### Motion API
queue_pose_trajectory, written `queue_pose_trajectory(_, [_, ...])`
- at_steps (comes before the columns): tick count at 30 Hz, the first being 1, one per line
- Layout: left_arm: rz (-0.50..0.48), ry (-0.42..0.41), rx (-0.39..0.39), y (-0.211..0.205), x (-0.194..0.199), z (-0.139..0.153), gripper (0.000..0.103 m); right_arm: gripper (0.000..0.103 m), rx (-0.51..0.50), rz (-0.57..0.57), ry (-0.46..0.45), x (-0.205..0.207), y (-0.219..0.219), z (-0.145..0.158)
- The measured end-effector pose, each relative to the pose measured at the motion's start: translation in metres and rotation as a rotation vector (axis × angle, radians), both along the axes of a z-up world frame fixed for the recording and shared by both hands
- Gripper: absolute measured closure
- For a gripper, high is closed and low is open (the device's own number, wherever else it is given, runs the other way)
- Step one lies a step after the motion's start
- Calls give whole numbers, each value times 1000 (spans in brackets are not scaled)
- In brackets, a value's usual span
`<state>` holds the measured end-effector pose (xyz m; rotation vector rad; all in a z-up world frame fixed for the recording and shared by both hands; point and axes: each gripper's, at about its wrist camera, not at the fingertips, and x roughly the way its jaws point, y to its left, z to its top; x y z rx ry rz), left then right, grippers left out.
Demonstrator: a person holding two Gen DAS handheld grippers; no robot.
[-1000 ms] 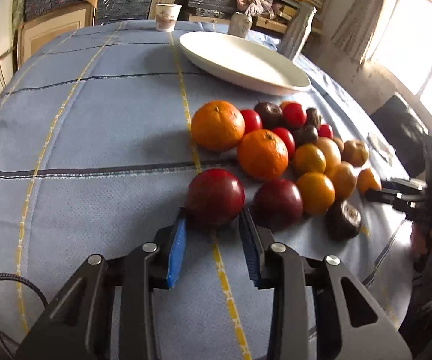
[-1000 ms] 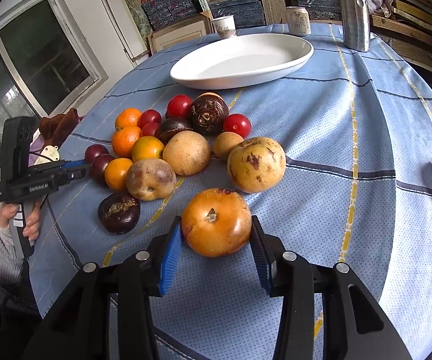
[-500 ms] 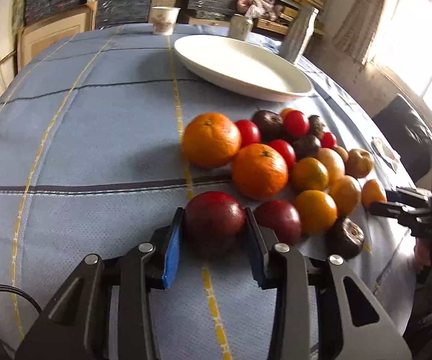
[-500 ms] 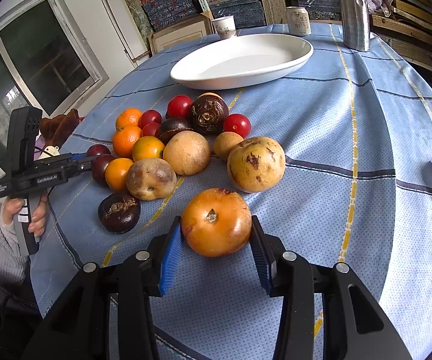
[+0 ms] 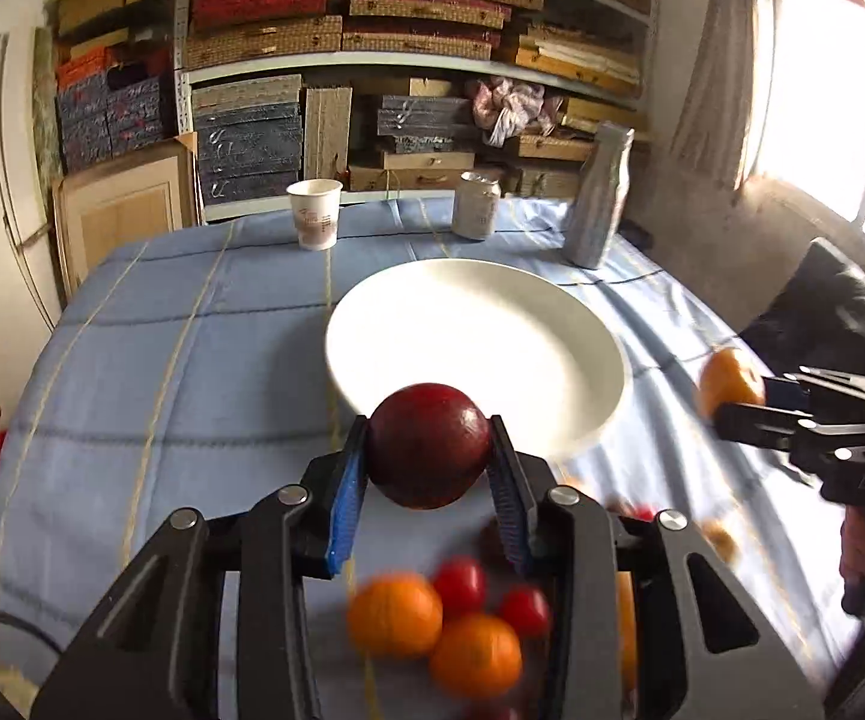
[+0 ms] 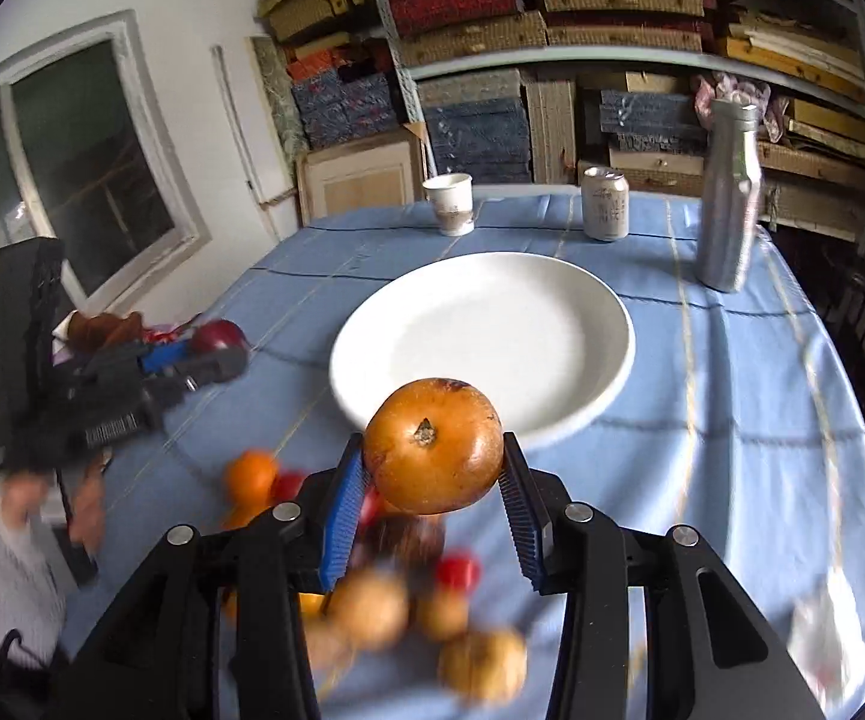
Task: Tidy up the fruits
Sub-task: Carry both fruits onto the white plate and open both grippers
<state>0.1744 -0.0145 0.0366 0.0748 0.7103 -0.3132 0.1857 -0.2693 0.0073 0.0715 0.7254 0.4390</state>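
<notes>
Fruits are mid-carry: left claw [image 5: 429, 465] clamps a dark red fruit [image 5: 429, 453], right claw [image 6: 432, 462] an orange-brown fruit [image 6: 432, 444]; next, release over the far white plate [image 5: 588, 324].

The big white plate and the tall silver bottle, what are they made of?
The plate looks like glazed ceramic, maybe melamine: smooth, white, softly shiny. The bottle looks like brushed metal, probably steel or aluminium: dull silver-grey with pale streaky reflections.

bare white plate [image 5: 552, 324] ahead (cup [image 5: 314, 213], can [image 5: 476, 205], bottle [image 5: 599, 198] beyond)
</notes>
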Motion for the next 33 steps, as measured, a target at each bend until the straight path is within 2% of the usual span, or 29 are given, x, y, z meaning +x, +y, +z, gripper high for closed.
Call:
queue_pose_trajectory(5, [13,73,-30,-19,54,-30,66,59,-29,-56,15,56,16,-28])
queue_pose_trajectory(10, [19,125,-46,-20,78,-53,64,53,-62,-68,8,71,20,-45])
queue_pose_trajectory(11, [19,130,-50,-18,80,-56,61,50,-63,-73,4,71,19,-47])
queue_pose_trajectory(13, [13,134,-68,-15,83,-58,43,50,-47,-68,-6,70,15,-46])
queue_pose_trajectory(14, [15,124,-75,-12,82,-57,40,50,-28,-65,-6,69,12,-44])
queue_pose_trajectory(16, [29,98,-71,-9,78,-53,25,48,-1,-64,-6,66,7,-41])
queue_pose_trajectory(18, [44,73,-61,-6,71,-48,15,41,24,-71,-10,62,2,-38])
queue_pose_trajectory(24, [68,13,-24,5,43,-28,8,39,72,-83,-50,40,-9,-28])
queue_pose_trajectory(28, [81,-23,-9,16,8,-23,7,31,96,-93,-102,12,-15,-22])
queue_pose_trajectory(29, [88,-29,-7,22,-4,-25,7,26,98,-98,-116,3,-17,-22])
queue_pose_trajectory(33, [125,-44,3,39,-34,-32,5,14,184,-126,-140,-33,-33,-30])
